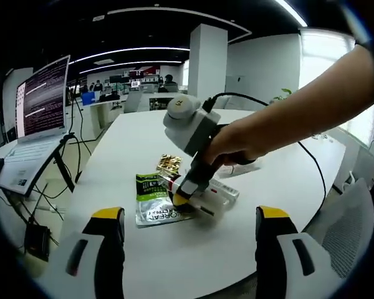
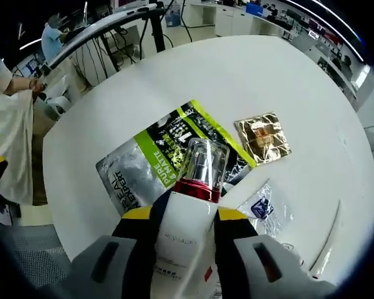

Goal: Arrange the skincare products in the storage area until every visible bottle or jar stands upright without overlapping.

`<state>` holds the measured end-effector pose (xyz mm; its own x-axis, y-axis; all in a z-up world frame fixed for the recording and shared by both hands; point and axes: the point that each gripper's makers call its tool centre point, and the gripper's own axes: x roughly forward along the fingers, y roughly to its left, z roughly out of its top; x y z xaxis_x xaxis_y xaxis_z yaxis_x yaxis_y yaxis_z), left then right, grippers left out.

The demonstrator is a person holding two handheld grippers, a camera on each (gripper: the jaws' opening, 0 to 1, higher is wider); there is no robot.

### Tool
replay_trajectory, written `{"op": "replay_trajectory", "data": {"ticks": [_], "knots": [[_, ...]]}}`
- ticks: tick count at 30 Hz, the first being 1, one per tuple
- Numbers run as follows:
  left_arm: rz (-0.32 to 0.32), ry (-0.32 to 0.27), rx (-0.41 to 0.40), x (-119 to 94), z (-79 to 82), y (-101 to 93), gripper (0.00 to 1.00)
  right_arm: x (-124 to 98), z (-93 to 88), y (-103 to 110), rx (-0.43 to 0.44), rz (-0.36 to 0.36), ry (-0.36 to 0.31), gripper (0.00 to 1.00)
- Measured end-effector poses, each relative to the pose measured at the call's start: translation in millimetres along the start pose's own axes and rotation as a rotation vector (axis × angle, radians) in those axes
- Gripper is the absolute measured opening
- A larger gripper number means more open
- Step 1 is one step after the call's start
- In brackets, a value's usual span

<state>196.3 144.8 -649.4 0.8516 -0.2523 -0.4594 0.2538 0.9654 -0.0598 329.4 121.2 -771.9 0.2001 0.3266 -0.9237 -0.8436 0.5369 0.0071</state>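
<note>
The right gripper [image 2: 177, 218] has its fingers [image 2: 137, 240] closed tight on a white bottle [image 2: 181, 240] with a red band and a clear cap [image 2: 204, 163]. The bottle lies low over the white round surface [image 2: 249, 75], with its cap pointing at a silver and green pouch [image 2: 156, 162]. The pouch lies flat on the surface. To the right of the pouch lies a small gold packet [image 2: 263, 137], and nearer, just right of the bottle, is a clear packet [image 2: 262, 208]. In the left gripper view, the left gripper [image 1: 192, 215] hangs above the near edge of the surface [image 1: 287, 174]. Its fingers [image 1: 106, 249] stand wide apart with nothing between them. Farther in, a hand [image 1: 237, 146] holds the right gripper [image 1: 182, 198] down at the pouch [image 1: 154, 200], and the bottle [image 1: 169, 182] is between its tips. The gold packet [image 1: 169, 164] lies just behind them, and the clear packet [image 1: 221, 193] sits to the right. A laptop [image 1: 34, 131] stands on a stand at the far left.
</note>
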Motion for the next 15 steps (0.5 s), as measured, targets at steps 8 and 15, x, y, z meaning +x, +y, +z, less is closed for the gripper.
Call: {"op": "replay_trajectory", "data": {"ticks": [8,15], "knots": [[0.0,0.005,0.002,-0.3,-1.3,0.2,0.8,-2.1,-2.5,-0.3,0.024,-0.005,-0.039,0.35],[0.001,0.005,0.005,0.1,-0.5,-0.7,0.79,-2.0,1.1,-5.3,0.107,0.01,-0.085,0.29]]}}
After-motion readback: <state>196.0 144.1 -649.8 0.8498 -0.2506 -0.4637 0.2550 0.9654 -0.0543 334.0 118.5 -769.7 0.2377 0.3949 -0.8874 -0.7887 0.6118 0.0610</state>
